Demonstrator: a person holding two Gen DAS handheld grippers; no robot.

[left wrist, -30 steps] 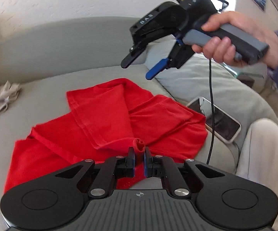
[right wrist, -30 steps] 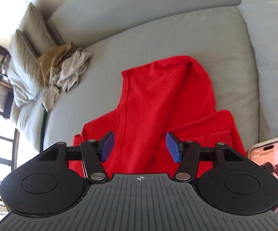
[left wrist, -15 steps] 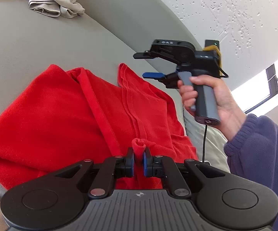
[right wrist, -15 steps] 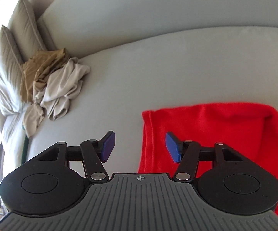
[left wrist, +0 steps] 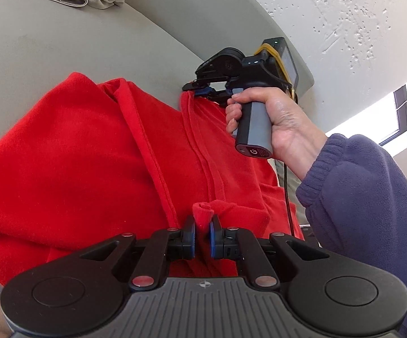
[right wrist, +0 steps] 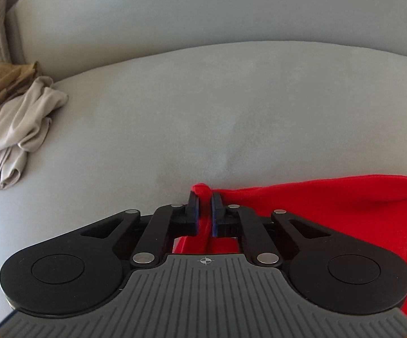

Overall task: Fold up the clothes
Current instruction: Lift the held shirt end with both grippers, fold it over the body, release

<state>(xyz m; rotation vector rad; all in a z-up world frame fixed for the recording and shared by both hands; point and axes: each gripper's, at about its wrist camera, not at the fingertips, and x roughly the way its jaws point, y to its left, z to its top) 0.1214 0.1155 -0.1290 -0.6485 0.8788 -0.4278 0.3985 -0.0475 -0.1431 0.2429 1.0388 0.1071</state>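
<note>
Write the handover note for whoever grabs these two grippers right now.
Left gripper: shut on a bunched bit of the red garment, near edge.
Right gripper: its fingers have just closed on the garment's far corner, fabric pinched between them; the hand holds it by the sofa backrest.
The garment lies spread, partly doubled over, on the sofa seat. A beige and tan clothes pile sits apart at the seat's far left, untouched.
Done: both corners gripped.
Left: probably lift and carry out the fold, smooth it, then the pile.
</note>
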